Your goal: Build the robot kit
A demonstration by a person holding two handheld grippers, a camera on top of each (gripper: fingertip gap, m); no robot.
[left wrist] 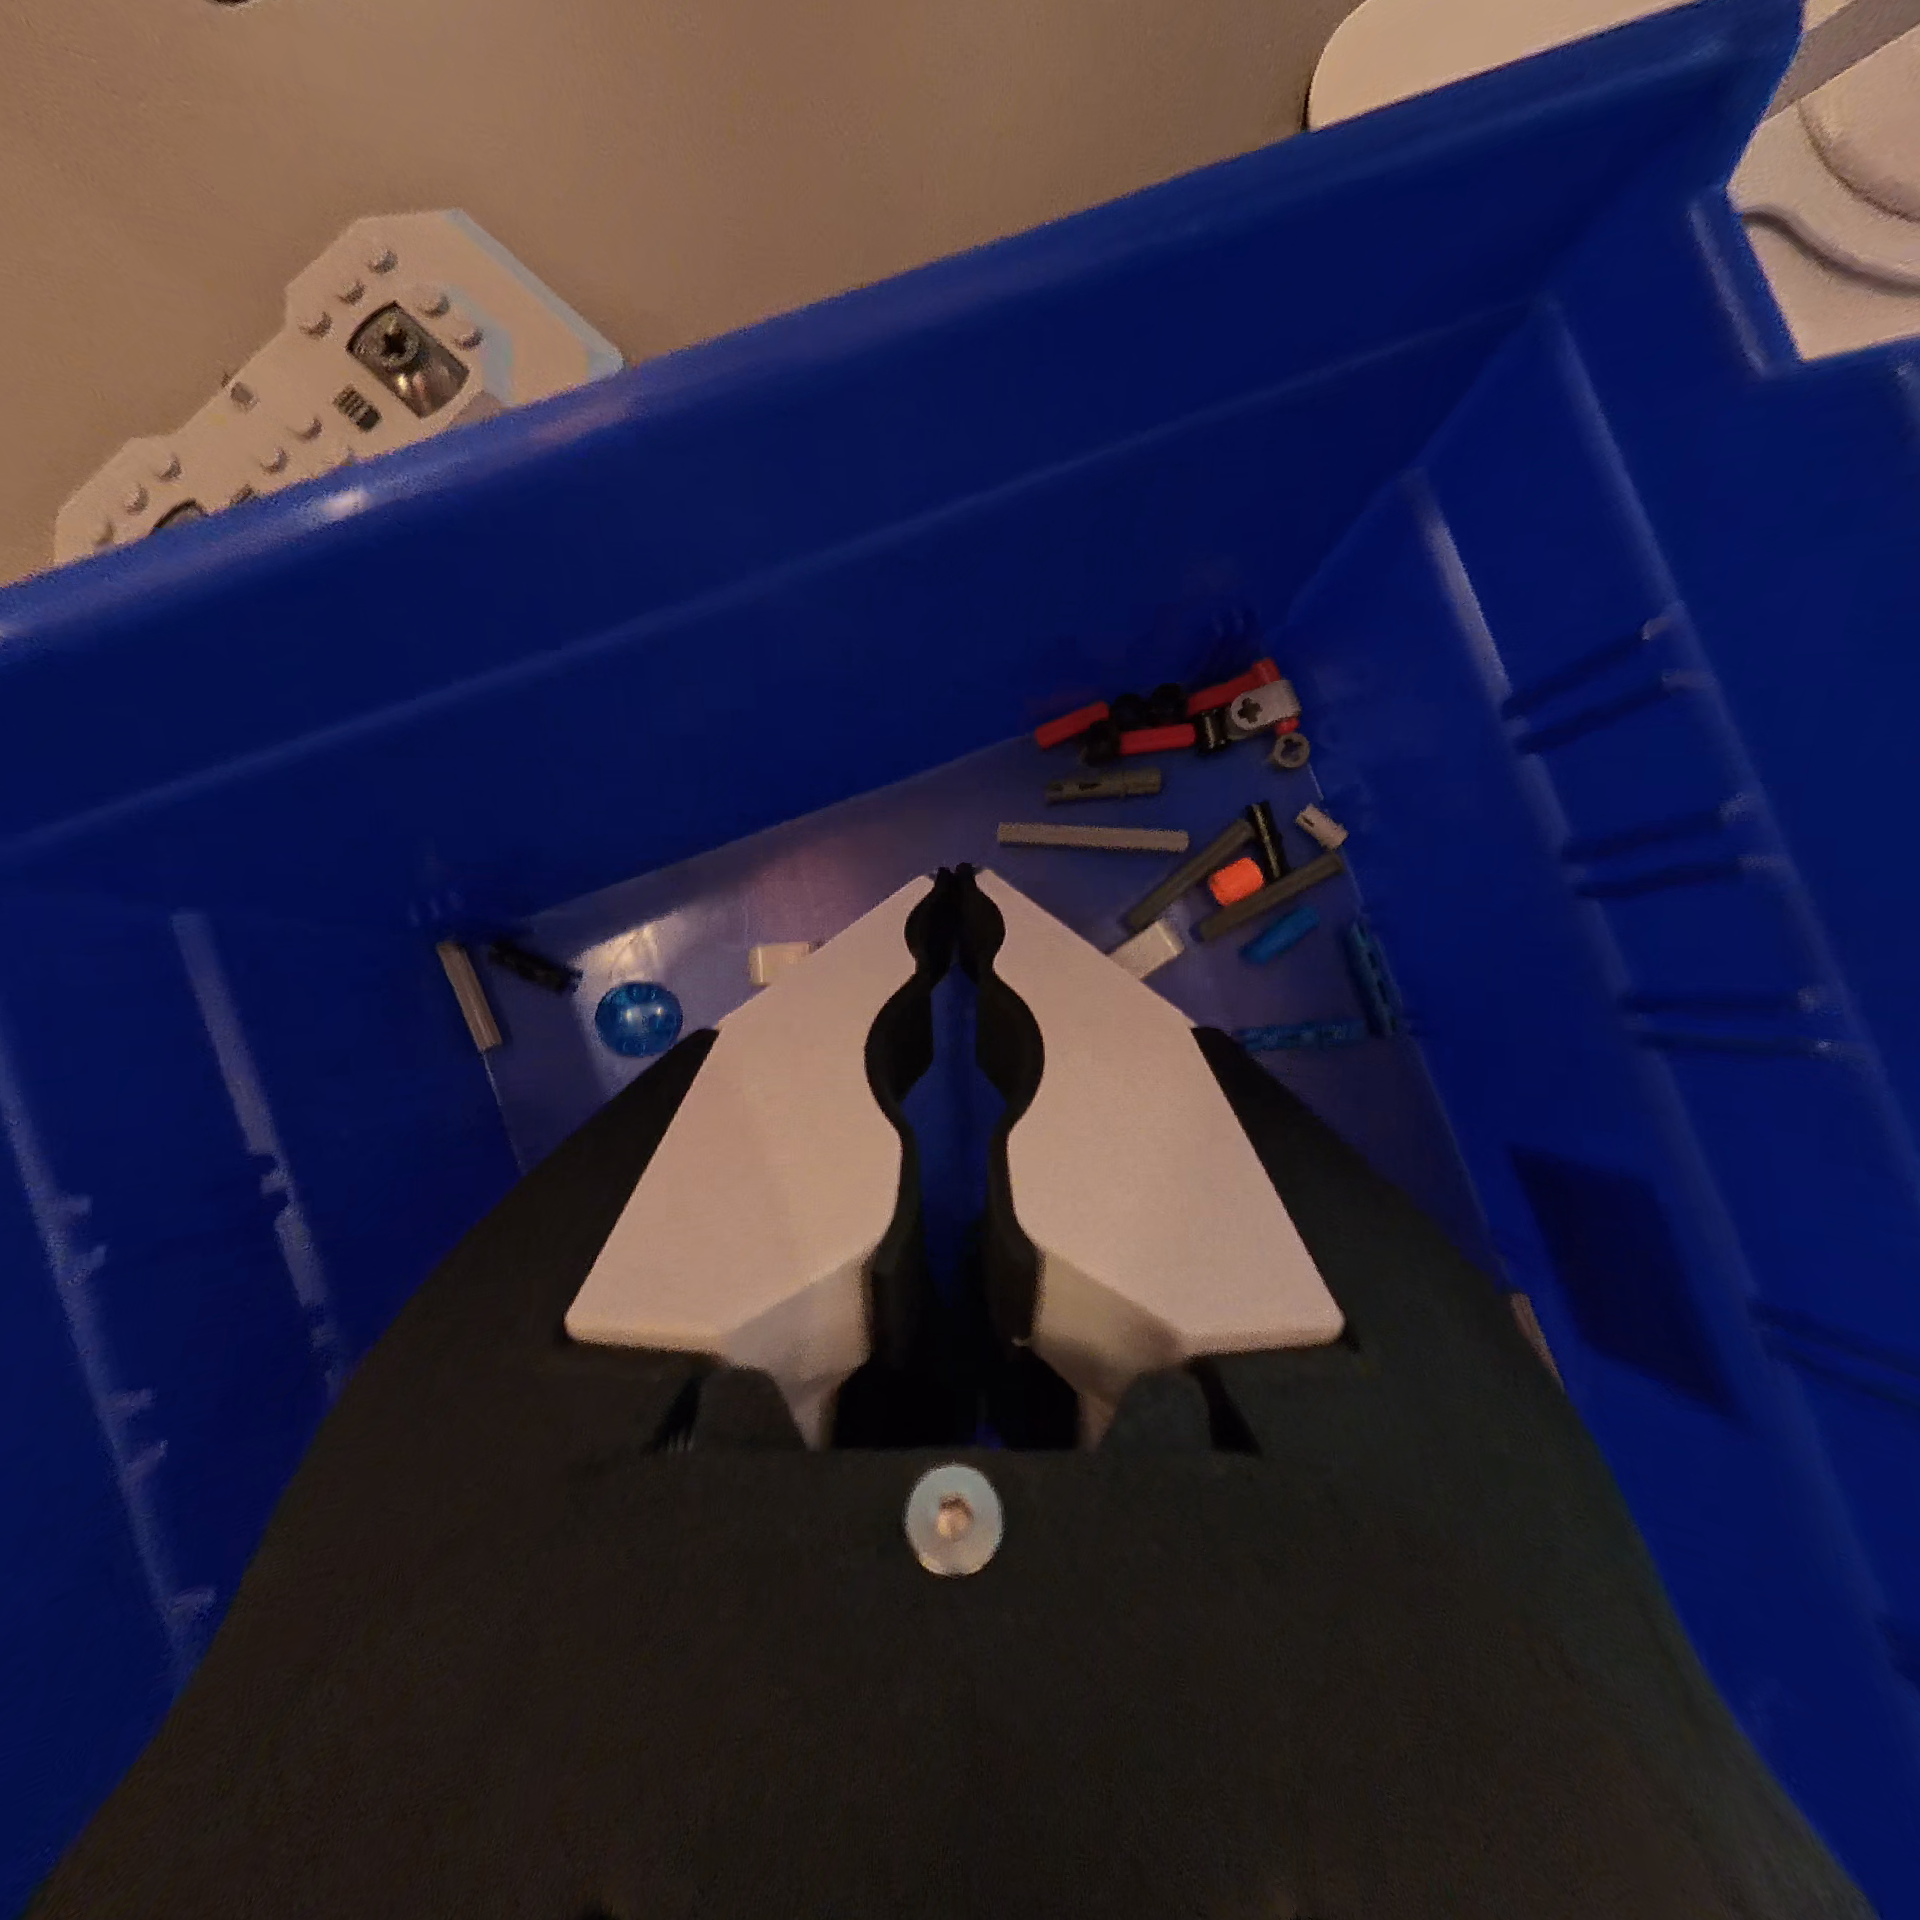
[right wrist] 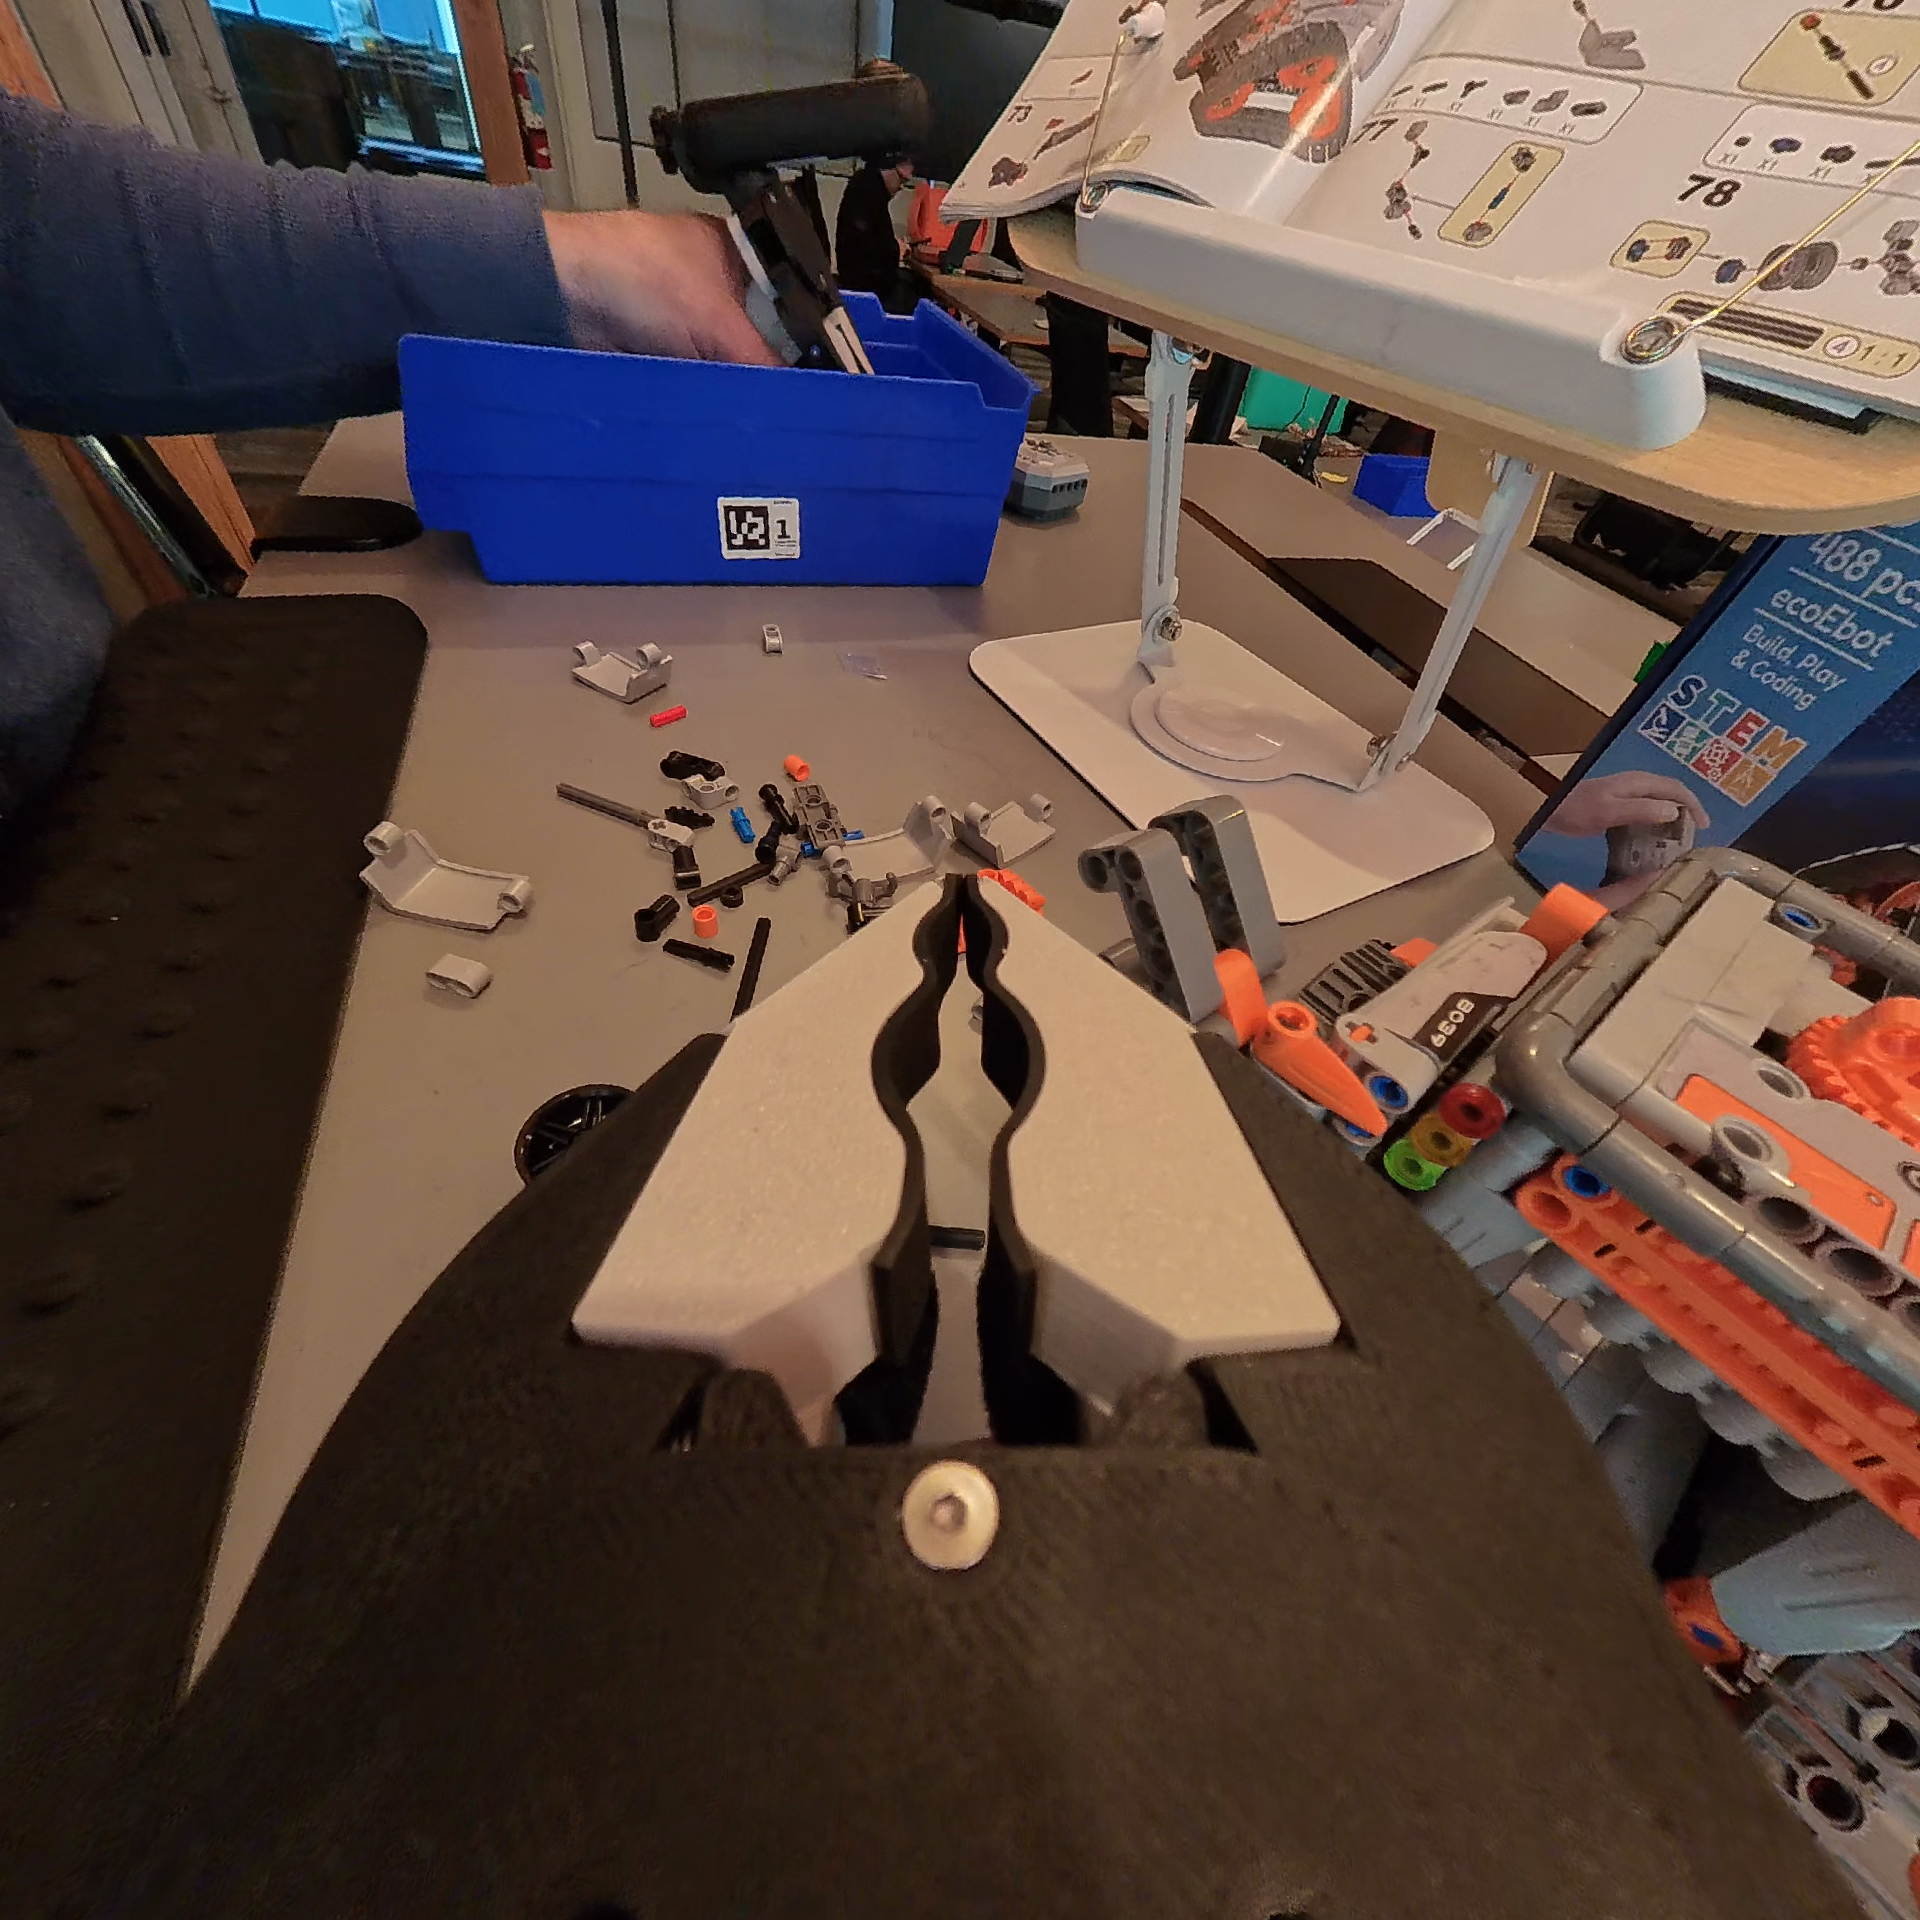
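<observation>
My left gripper [left wrist: 956, 883] is shut, deep inside a blue bin [left wrist: 935, 468], tips just above its floor. Near it lie a white piece [left wrist: 779, 961], a grey axle [left wrist: 1091, 836], red axles [left wrist: 1143, 727], an orange bush [left wrist: 1234, 881] and a blue round piece [left wrist: 637, 1018]. The right wrist view shows a hand holding this left gripper [right wrist: 800, 281] in the bin [right wrist: 623, 457]. My right gripper [right wrist: 961, 899] is shut and empty, above the grey table, just short of a scatter of small pins and connectors [right wrist: 727, 831]. An orange gear [right wrist: 1006, 888] lies just behind its tips.
An orange and grey brick model [right wrist: 1662, 1143] stands close on the right. A booklet [right wrist: 1455, 156] rests on a white stand [right wrist: 1226, 748]; a blue box [right wrist: 1787, 707] is far right. A black mat [right wrist: 156, 935], a wheel [right wrist: 566, 1127] and a grey panel [right wrist: 442, 883] lie left. A white studded part [left wrist: 343, 384] sits behind the bin. Spacing between my two grippers at the tips: around 45 centimeters. The orange bush [left wrist: 1234, 881] is closer to my left gripper, around 5 centimeters from its tips; the right tips are 40 centimeters off. The blue round piece [left wrist: 637, 1018] lies around 7 centimeters away from my left fingertips.
</observation>
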